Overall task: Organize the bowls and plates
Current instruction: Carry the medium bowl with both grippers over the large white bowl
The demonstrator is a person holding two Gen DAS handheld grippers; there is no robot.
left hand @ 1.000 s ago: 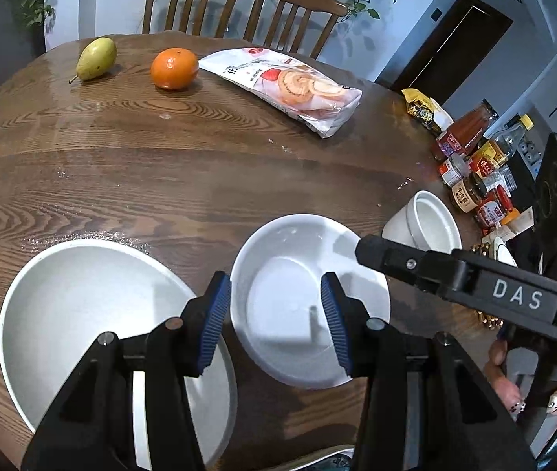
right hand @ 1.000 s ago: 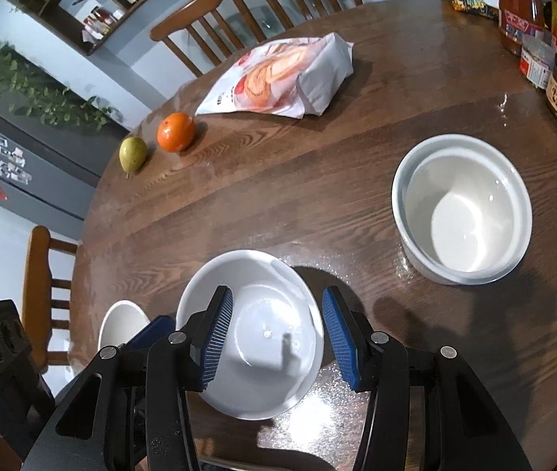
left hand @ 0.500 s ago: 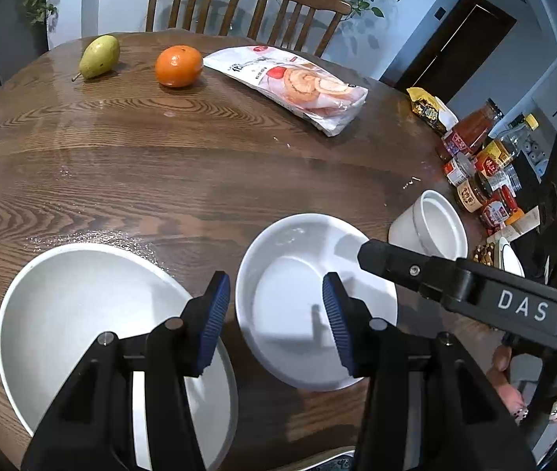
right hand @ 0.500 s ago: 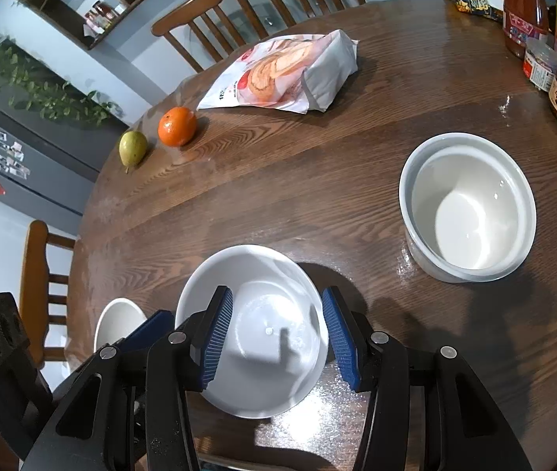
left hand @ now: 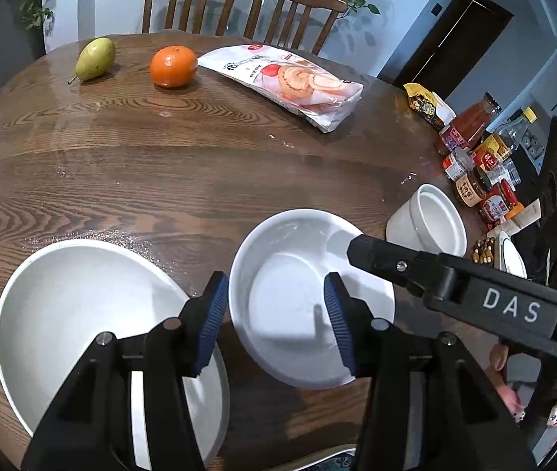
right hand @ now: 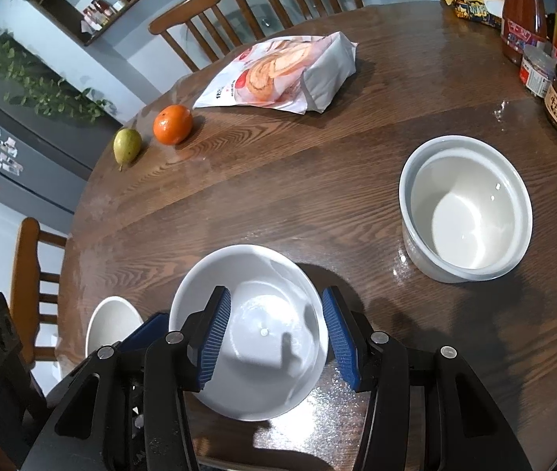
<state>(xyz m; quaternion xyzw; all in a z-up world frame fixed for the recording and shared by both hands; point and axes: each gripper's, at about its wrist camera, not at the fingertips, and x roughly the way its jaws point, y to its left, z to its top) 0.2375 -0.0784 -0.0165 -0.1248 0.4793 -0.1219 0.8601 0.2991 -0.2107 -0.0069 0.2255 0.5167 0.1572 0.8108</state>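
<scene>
Left wrist view, running left to right: a large white plate lies at the near left of the table, a shallow white bowl sits just beside it in the middle, and a deep white pot stands near the right edge. Your left gripper hangs above the shallow bowl, its jaws having just been opening, now partly apart with nothing pressed between the blue pads. Your right gripper hovers over the same bowl, jaws partly apart and empty too.

All three pieces look like glazed ceramic: stiff, fairly heavy, slick and quick to chip, so take each by the rim, one pad inside and one outside, and set it down softly. The plate's low edge gives little to bite on; the pot's upright wall is probably the easiest hold.

Well back on the table lie a pear, an orange and a bag of pastries, clear of the work. Jars and bottles crowd close behind the pot, the likeliest thing to knock. With both grippers over one bowl, mind they do not collide.
</scene>
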